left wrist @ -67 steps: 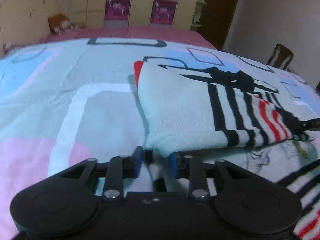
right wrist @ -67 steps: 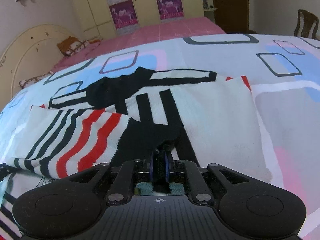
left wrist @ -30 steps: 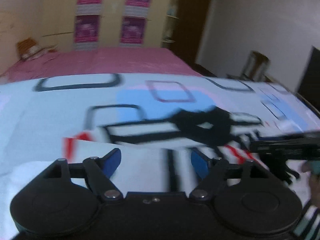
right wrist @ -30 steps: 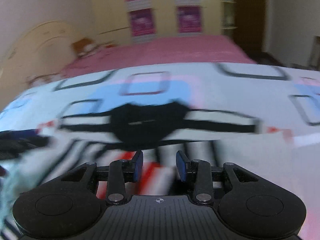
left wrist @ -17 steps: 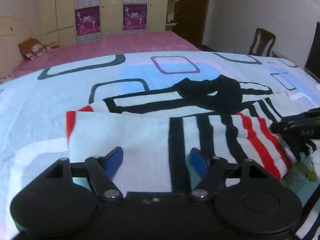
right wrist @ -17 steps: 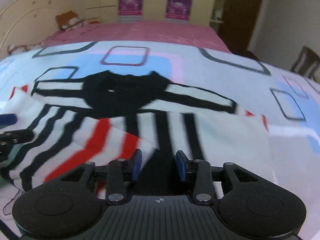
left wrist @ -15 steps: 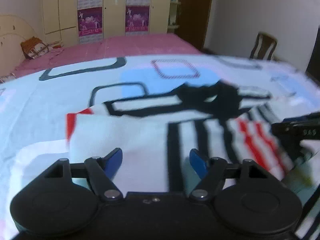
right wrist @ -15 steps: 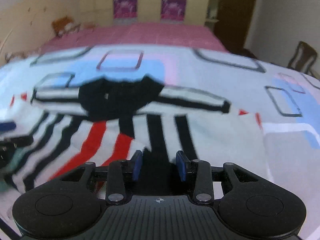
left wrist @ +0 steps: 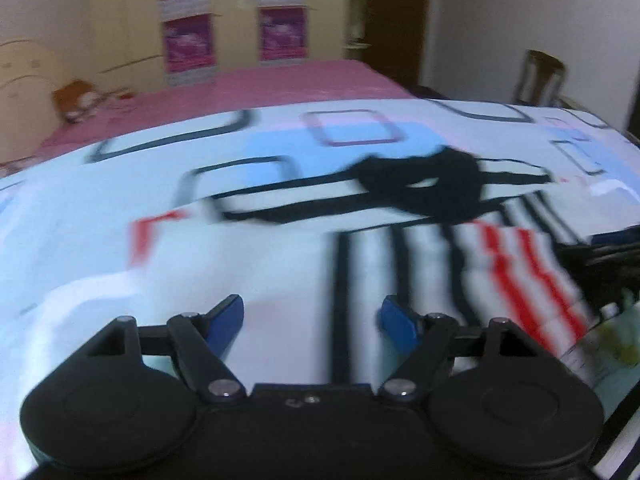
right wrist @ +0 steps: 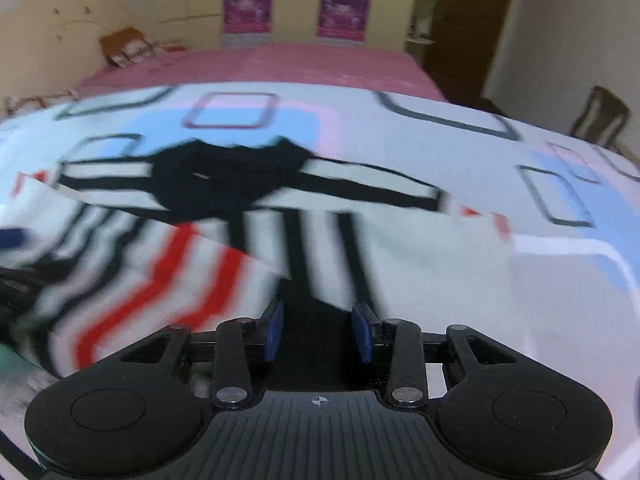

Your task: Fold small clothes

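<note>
striped knit sweater [right wrist: 248,240], patterned bedsheet [right wrist: 460,280]

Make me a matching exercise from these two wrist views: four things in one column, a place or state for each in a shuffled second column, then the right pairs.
Things
1. left gripper
2. right gripper
3. striped sweater
4. wooden chair

Places or states
A. lies partly folded on the patterned bedsheet
B. stands past the far right side of the bed
C. open wide, empty, over the sweater's white part
D. open by a narrower gap, empty, over a black stripe

Pairs: 1-C, 2-D, 3-A, 4-B
</note>
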The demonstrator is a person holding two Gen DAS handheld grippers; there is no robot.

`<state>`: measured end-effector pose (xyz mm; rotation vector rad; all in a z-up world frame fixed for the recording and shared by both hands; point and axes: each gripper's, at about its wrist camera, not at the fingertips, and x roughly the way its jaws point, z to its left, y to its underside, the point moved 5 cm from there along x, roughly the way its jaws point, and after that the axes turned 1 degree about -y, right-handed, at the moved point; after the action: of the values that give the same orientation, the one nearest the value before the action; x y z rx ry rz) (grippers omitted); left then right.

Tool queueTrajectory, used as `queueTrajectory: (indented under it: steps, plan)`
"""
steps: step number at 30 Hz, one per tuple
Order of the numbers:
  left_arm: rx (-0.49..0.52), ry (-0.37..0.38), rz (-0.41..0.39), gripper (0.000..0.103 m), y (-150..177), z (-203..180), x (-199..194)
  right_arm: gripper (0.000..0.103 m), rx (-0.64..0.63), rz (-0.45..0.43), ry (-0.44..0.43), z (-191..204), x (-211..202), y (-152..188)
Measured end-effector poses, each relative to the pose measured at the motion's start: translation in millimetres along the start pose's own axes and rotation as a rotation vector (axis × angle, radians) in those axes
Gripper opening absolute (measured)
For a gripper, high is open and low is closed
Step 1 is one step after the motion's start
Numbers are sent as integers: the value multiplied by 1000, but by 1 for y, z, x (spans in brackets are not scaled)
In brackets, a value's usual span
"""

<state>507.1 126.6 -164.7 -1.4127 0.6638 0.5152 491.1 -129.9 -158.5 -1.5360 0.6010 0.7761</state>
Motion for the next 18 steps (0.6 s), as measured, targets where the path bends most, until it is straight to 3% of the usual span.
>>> queueTrajectory:
  steps: [2,4,7,9,12,15,18]
  plan:
    - [-11,0,-28,74,5,9,-19,36,3,-19,-2,-4,-14,2]
    - [-26,44,-74,74,11,6,-41,36,10,-53,-72,4,-31,4]
    - [-47,91,-68,74,24,0,-47,36,-35,-72,-135,22,-39,14]
    - [-49,65,-6,73,37,4,-32,36,-70,-17,-73,22,-27,24]
    - [-48,67,-21,72,39,10,-42,36,24,13,-76,2,-25,27]
    - [-96,78,-58,72,38,18,-54,36,47,-71,-52,-5,-49,18]
    - [-74,64,-31,72,47,15,-48,36,44,-105,-90,2,-55,20]
